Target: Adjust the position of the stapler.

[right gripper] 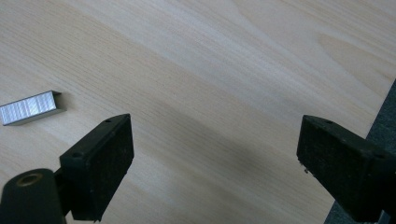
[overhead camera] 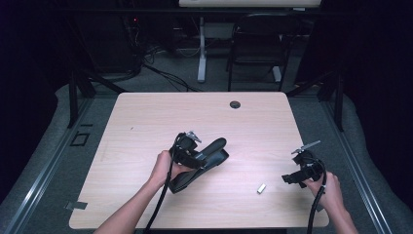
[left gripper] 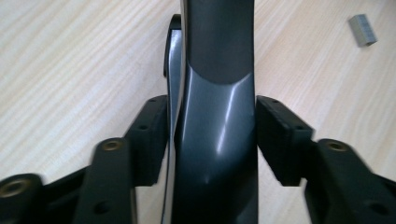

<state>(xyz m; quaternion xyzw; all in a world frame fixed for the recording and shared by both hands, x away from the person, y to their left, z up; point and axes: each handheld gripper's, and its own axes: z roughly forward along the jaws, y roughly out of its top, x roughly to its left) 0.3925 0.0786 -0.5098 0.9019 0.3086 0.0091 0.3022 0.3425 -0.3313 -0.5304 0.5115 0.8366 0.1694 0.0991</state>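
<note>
A black stapler (overhead camera: 207,163) lies slantwise on the wooden table (overhead camera: 160,117), left of the middle. My left gripper (overhead camera: 198,158) has its jaws around the stapler's body. In the left gripper view the stapler (left gripper: 219,70) runs up between the two pads and both pads touch its sides, so my left gripper (left gripper: 211,140) is shut on it. A small silver strip of staples (overhead camera: 262,188) lies loose on the table to the right, also in the left gripper view (left gripper: 363,30). My right gripper (overhead camera: 291,178) hovers near the right edge, open (right gripper: 215,163) and holding nothing, with the staple strip (right gripper: 30,107) to its left.
A round cable hole (overhead camera: 235,104) sits near the table's far edge. Behind the table stand a black chair (overhead camera: 260,39) and a white desk leg (overhead camera: 201,48). The table's right edge (right gripper: 380,116) lies just beside my right gripper's outer jaw.
</note>
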